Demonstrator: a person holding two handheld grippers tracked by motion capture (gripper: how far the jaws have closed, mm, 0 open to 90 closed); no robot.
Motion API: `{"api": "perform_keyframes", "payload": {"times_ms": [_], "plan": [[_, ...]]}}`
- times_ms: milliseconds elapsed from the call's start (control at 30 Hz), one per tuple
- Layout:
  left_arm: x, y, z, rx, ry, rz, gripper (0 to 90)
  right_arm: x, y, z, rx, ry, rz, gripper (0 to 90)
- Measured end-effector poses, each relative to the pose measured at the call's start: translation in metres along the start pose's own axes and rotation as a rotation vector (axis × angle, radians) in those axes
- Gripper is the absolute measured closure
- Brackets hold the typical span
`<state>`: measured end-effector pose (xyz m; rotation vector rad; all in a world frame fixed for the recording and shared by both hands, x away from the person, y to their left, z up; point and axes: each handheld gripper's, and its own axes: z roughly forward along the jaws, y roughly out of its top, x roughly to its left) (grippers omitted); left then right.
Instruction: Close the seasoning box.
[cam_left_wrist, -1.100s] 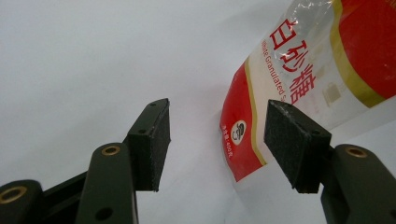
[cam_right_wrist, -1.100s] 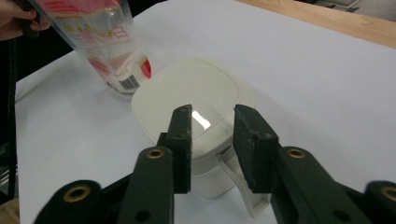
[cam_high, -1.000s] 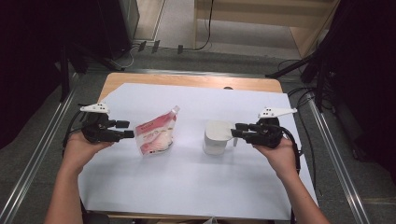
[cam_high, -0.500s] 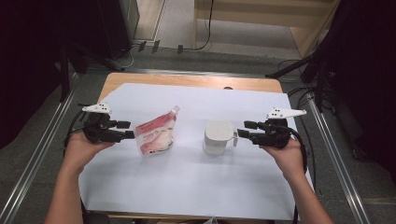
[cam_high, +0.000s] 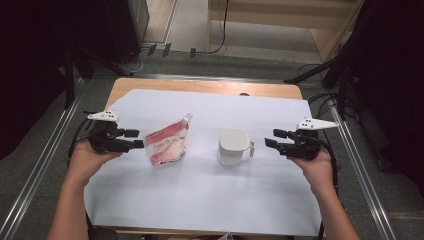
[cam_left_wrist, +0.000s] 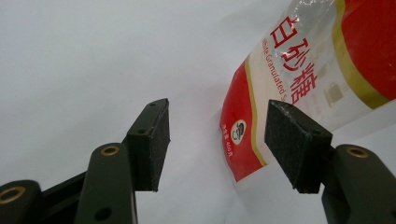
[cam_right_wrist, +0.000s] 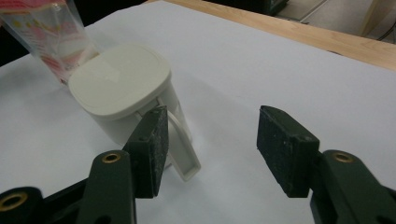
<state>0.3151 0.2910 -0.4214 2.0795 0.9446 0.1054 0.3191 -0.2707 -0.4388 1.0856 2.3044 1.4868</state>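
Note:
A red and white sugar pouch (cam_high: 166, 142) stands on the white sheet, left of centre. My left gripper (cam_high: 137, 139) rests just left of it, open, and in the left gripper view (cam_left_wrist: 217, 140) the pouch (cam_left_wrist: 317, 60) lies just ahead with its lower corner in line with the gap, untouched. A white lidded container (cam_high: 233, 146) with a side handle (cam_high: 250, 148) stands right of centre. My right gripper (cam_high: 271, 138) is a short way right of the handle. Its jaws have just been opening and hold nothing (cam_right_wrist: 212, 151); the container (cam_right_wrist: 121, 88) and handle (cam_right_wrist: 182, 149) sit ahead on the left.
A large white paper sheet (cam_high: 200, 200) covers the wooden table (cam_high: 200, 86). Metal rails (cam_high: 40, 165) run along both sides of the table. Cables lie on the floor beyond the far edge.
The right gripper has drawn back to the right, away from the container's handle, and its jaws have spread wider. The left gripper and the pouch have not moved.

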Motion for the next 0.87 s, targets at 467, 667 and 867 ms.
{"api": "perform_keyframes", "payload": {"times_ms": [467,667,867], "plan": [[0.000,0.000,0.002,0.005,0.000,-0.003,39.7,-0.023,-0.014,-0.008,0.006,-0.073,0.047,43.1],[-0.001,0.000,0.002,-0.003,0.005,-0.006,39.5,-0.029,-0.017,-0.009,0.010,-0.093,0.068,43.4],[-0.001,0.000,0.003,0.004,0.001,-0.003,39.0,-0.030,-0.018,-0.008,0.011,-0.095,0.073,43.4]]}}
